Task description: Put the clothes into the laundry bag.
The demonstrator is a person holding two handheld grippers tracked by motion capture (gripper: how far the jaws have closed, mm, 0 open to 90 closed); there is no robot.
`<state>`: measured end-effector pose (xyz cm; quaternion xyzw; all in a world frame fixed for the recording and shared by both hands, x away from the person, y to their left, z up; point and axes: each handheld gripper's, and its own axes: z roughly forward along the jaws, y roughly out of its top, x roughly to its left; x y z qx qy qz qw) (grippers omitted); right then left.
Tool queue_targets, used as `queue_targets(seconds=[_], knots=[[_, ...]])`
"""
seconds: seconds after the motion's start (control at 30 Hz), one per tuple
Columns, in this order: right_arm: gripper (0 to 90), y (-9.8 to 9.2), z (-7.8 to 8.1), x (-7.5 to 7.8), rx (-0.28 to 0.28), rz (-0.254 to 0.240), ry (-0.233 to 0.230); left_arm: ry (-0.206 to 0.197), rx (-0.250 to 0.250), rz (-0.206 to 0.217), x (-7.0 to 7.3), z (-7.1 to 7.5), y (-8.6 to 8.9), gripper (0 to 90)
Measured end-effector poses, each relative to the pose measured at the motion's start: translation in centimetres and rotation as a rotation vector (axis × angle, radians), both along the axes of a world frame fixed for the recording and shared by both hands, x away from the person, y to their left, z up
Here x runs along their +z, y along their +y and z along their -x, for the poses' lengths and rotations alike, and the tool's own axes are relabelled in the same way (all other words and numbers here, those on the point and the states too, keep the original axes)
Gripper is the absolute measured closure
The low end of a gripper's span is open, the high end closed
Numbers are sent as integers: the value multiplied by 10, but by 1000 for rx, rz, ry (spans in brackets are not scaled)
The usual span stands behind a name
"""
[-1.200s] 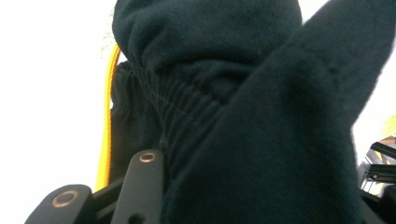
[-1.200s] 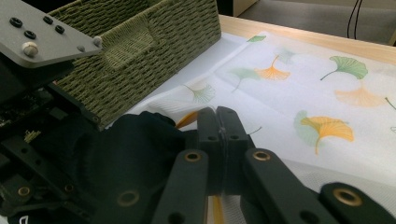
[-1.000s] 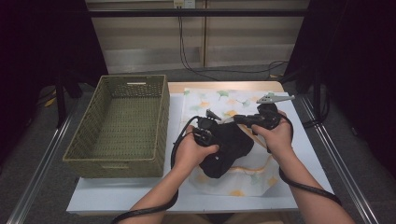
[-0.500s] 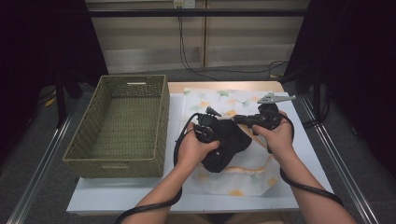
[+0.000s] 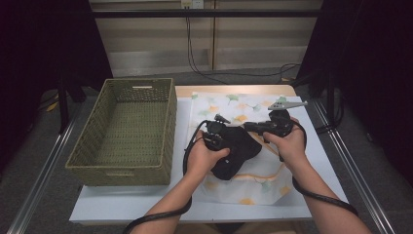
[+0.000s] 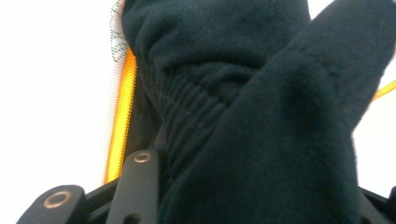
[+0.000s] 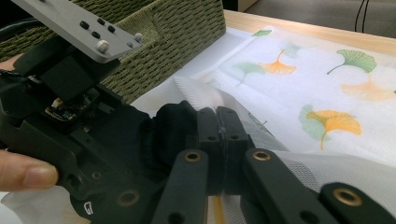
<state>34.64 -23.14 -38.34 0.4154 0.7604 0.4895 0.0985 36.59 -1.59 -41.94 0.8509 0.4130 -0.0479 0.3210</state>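
A black fleece garment [image 5: 238, 151] lies bunched over a white mesh bag [image 5: 253, 175] on the table. In the left gripper view the garment [image 6: 243, 116] sits between the jaws, beside the bag's orange zipper [image 6: 119, 126]. My left gripper [image 5: 228, 145] is shut on it, and its jaws have just been opening a little. My right gripper [image 5: 247, 127] points left at the garment's far side. Its jaws [image 7: 218, 126] stand pressed together on the bag's mesh edge [image 7: 327, 172], right against the black fabric [image 7: 173, 130].
An empty green woven basket [image 5: 122, 161] stands to the left, its wall [image 7: 177, 37] close behind the left gripper's grey plate [image 7: 79, 28]. A white cloth printed with ginkgo leaves [image 5: 229, 105] covers the table's [image 5: 146, 204] right half. Cables trail back from both hands.
The left hand has edged slightly to the right with the garment. The right hand has kept still.
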Motion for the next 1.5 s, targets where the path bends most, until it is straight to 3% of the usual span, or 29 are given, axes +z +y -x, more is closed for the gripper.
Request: queue_targets(seconds=[0.2,0.5,0.67,0.7,0.77,0.87,1.27,1.37,1.5], knots=[[900,1,1,-2,4,3,4,9,-19,-3,-4,0,2,548],[900,1,2,-4,10,5,15,-11,-60,-26,-7,0,3,440],[900,1,2,-4,8,5,11,-30,-69,-23,-5,3,3,303],[900,1,2,-4,5,5,14,-37,-91,-40,-5,3,4,277],[900,2,2,-5,6,5,15,-48,-82,-42,-4,4,5,228],[900,3,1,-7,4,7,15,-33,-104,-45,-2,4,7,167],[900,9,-1,-6,5,12,12,-88,-125,-78,4,15,16,117],[900,9,-1,-6,6,13,12,-89,-125,-91,7,16,20,115],[900,10,-2,-6,6,8,15,-56,-136,-95,-2,19,23,113]])
